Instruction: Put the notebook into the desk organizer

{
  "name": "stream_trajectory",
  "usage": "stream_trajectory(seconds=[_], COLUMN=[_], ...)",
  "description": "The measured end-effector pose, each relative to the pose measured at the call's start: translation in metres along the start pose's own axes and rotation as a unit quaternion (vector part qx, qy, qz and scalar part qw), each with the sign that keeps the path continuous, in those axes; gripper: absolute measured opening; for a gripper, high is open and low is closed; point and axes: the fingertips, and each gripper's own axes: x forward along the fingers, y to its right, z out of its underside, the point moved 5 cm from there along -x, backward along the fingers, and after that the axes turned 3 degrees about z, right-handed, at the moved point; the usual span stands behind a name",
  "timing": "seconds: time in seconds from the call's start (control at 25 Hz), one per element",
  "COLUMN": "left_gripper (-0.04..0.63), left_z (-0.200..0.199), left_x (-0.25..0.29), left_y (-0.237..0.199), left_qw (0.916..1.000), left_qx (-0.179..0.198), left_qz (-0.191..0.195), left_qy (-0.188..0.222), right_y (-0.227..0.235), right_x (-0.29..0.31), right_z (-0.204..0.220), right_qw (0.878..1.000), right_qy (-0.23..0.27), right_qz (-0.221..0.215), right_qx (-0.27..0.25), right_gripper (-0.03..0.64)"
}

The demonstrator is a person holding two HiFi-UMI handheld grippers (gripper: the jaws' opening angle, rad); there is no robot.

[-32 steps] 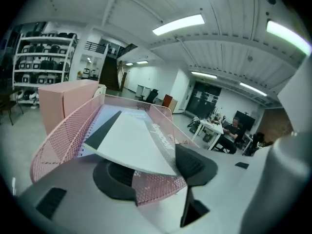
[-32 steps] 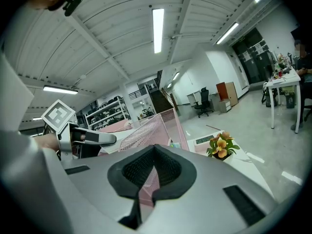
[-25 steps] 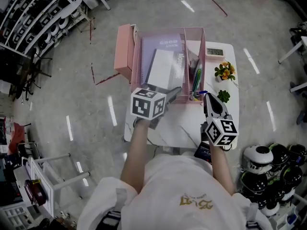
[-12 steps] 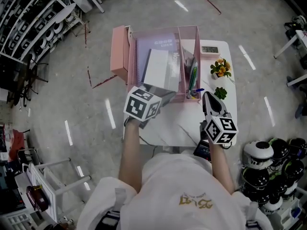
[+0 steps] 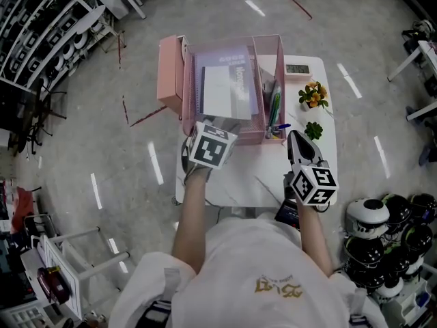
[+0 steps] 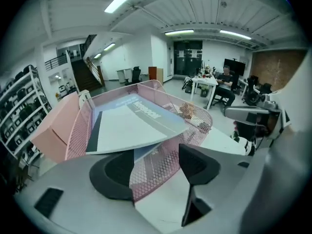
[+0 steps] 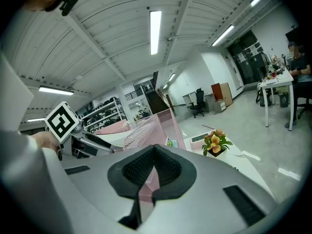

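Observation:
The pale notebook lies in the wide left compartment of the pink mesh desk organizer, on top of a purple book. In the left gripper view the notebook is tilted, its near edge resting over the organizer's front wall. My left gripper hovers just in front of that wall. Its jaws are closing and grip nothing; only mesh and table show between them. My right gripper is shut and empty, over the table's right side near the organizer.
A pink box stands left of the organizer. Pens fill its narrow right compartment. A small clock, an orange flower pot and a green plant sit on the white table. Helmets lie on the floor at right.
The notebook has gone from tilted at my left gripper's tips to lying squarer in the compartment. My left gripper has drawn back a little. The right gripper stays put.

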Motion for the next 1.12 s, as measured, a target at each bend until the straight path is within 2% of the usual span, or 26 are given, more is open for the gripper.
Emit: stream_trajectory(seconds=[0.12, 0.2, 0.36, 0.44, 0.52, 0.6, 0.68, 0.76, 0.92, 1.12], left_gripper=[0.284, 0.245, 0.169, 0.119, 0.029, 0.017, 0.017, 0.017, 0.017, 0.017], left_z=[0.006, 0.008, 0.012, 0.013, 0.013, 0.013, 0.014, 0.018, 0.036, 0.062], left_x=[-0.004, -0.009, -0.019, -0.024, -0.029, -0.037, -0.048, -0.059, -0.071, -0.083], left_y=[0.002, 0.002, -0.001, -0.003, -0.004, -0.005, -0.004, -0.001, 0.007, 0.01], left_qw=[0.9985, 0.9959, 0.993, 0.9923, 0.9892, 0.981, 0.9692, 0.9606, 0.9526, 0.9348], left_qx=[-0.025, -0.045, -0.054, -0.055, -0.062, -0.084, -0.11, -0.117, -0.111, -0.17], left_qz=[0.048, 0.079, 0.104, 0.103, 0.097, 0.099, 0.103, 0.102, 0.088, 0.083], left_qy=[-0.009, -0.003, 0.015, 0.042, 0.089, 0.145, 0.195, 0.23, 0.269, 0.301], right_y=[-0.001, -0.002, -0.01, -0.015, -0.02, -0.025, -0.032, -0.041, -0.058, -0.074], right_x=[-0.003, -0.004, -0.006, -0.008, -0.009, -0.01, -0.013, -0.016, -0.025, -0.038], right_z=[0.0, 0.0, 0.002, 0.003, 0.003, 0.003, 0.002, 0.002, 0.007, 0.018], right_qw=[1.0, 1.0, 1.0, 1.0, 1.0, 1.0, 1.0, 1.0, 0.999, 0.998], right_qy=[0.001, 0.002, 0.002, 0.002, 0.004, 0.007, 0.01, 0.012, 0.018, 0.023], right_qz=[0.004, 0.005, 0.004, 0.003, 0.002, 0.002, 0.003, 0.003, 0.001, 0.004], right_qx=[0.0, -0.001, -0.006, -0.009, -0.012, -0.016, -0.021, -0.028, -0.042, -0.053], right_gripper=[0.012, 0.012, 0.012, 0.012, 0.012, 0.012, 0.012, 0.012, 0.012, 0.012])
